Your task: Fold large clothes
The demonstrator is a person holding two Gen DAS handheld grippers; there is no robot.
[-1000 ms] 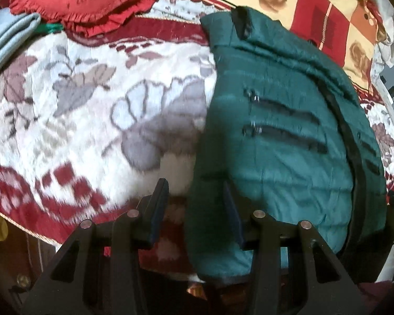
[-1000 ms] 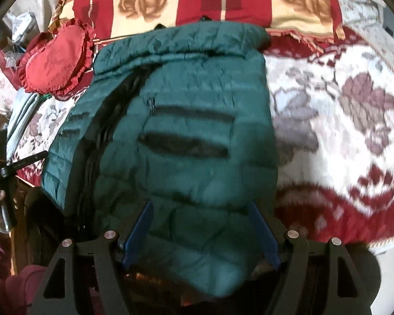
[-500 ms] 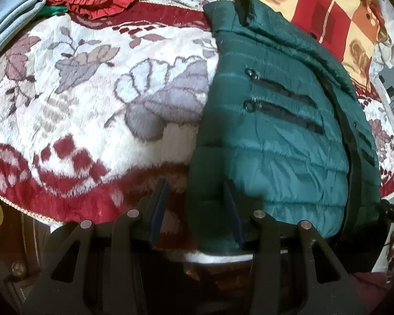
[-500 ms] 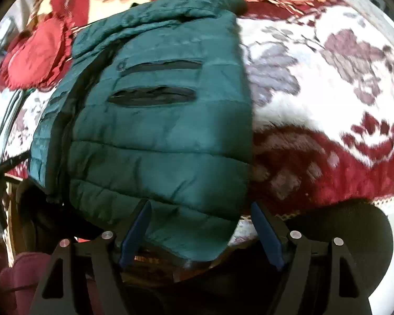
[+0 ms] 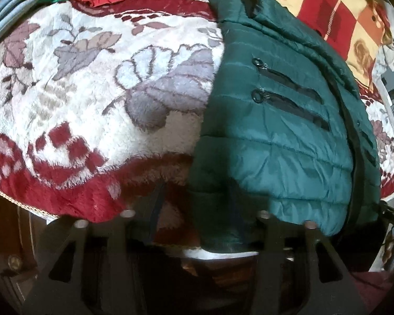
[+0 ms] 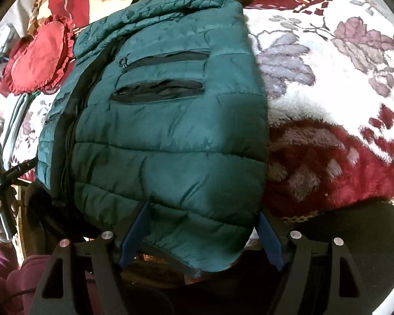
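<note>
Fluffy floral blanket [image 5: 97,120] under quilted green jacket [image 6: 170,131]; left gripper [image 5: 194,210] opening, right gripper [image 6: 202,236] apart.

The left gripper [image 5: 194,207] points steeply down, and its jaws are opening with the edge of cloth between them. It is blurry, so a touch is hard to tell. The right gripper [image 6: 201,233] also points down, jaws wide apart, pads not pressing anything.
</note>
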